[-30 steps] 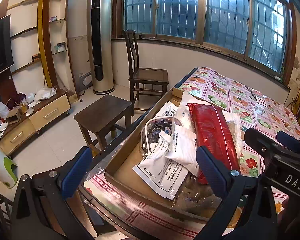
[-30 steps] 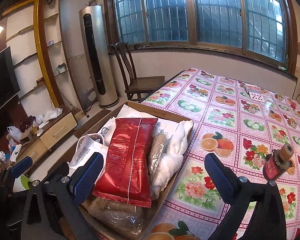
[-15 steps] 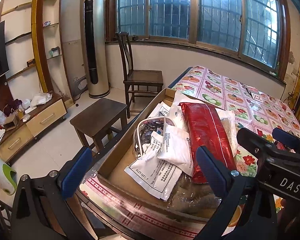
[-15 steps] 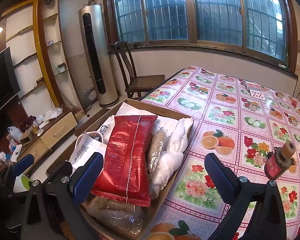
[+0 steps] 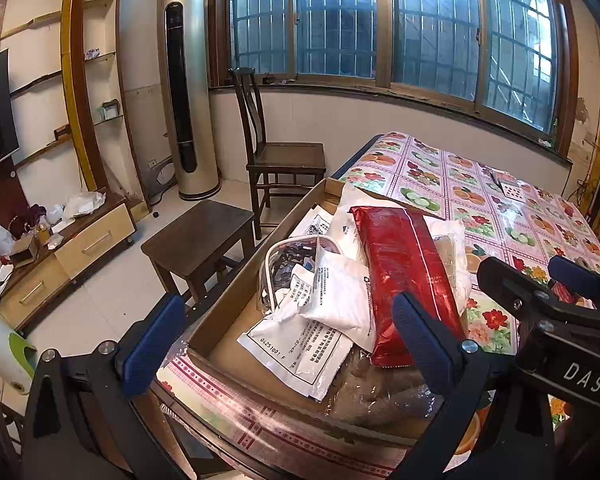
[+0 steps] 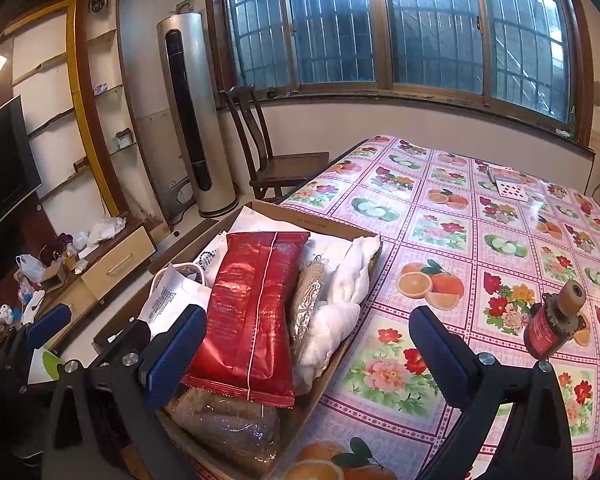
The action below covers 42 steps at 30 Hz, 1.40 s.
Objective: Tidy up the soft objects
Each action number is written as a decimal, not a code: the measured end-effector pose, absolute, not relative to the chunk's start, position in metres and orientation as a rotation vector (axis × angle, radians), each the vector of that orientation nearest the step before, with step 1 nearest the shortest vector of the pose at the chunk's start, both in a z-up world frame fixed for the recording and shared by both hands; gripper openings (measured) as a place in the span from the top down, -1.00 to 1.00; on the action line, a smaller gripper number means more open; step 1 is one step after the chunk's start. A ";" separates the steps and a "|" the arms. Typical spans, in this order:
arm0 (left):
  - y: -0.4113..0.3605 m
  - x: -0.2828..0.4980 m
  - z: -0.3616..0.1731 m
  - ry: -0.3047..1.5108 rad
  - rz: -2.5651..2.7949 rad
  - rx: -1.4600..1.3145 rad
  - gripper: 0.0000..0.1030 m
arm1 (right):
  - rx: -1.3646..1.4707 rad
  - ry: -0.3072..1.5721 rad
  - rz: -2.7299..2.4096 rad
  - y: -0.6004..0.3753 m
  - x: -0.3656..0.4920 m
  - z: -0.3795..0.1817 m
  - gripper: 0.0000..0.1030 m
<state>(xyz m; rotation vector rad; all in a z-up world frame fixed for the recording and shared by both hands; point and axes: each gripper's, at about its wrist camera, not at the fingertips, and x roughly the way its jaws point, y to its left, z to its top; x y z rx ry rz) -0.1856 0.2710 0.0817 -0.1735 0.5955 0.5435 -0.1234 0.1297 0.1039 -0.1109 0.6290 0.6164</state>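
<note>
Right now I hold both hand-held grippers, left and right, spread and empty above the cardboard box at lower centre; I should pinch the red packet mid-body, avoiding the bottle.

a red foil bag lies atop white pouches in the cardboard box.

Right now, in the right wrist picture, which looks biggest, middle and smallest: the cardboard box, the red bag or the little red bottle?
1. cardboard box, biggest: it holds the bag and more.
2. red bag, middle, lying on top of the pile in the box.
3. little red bottle, smallest, standing on the tablecloth, about as near the camera as the bag.
</note>
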 end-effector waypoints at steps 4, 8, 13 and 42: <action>0.253 -0.181 0.084 0.595 0.509 -0.163 -1.00 | -0.098 0.619 0.606 0.118 -0.124 0.105 -0.98; 0.218 -0.169 0.090 0.590 0.427 -0.146 -1.00 | -0.062 0.611 0.568 0.088 -0.123 0.107 -0.98; 0.155 -0.143 0.098 0.583 0.293 -0.104 -1.00 | -0.010 0.576 0.466 0.024 -0.121 0.114 -0.98; 0.015 -0.028 0.040 0.753 -0.110 -0.029 -1.00 | 0.164 0.614 0.107 -0.174 -0.064 0.062 -0.99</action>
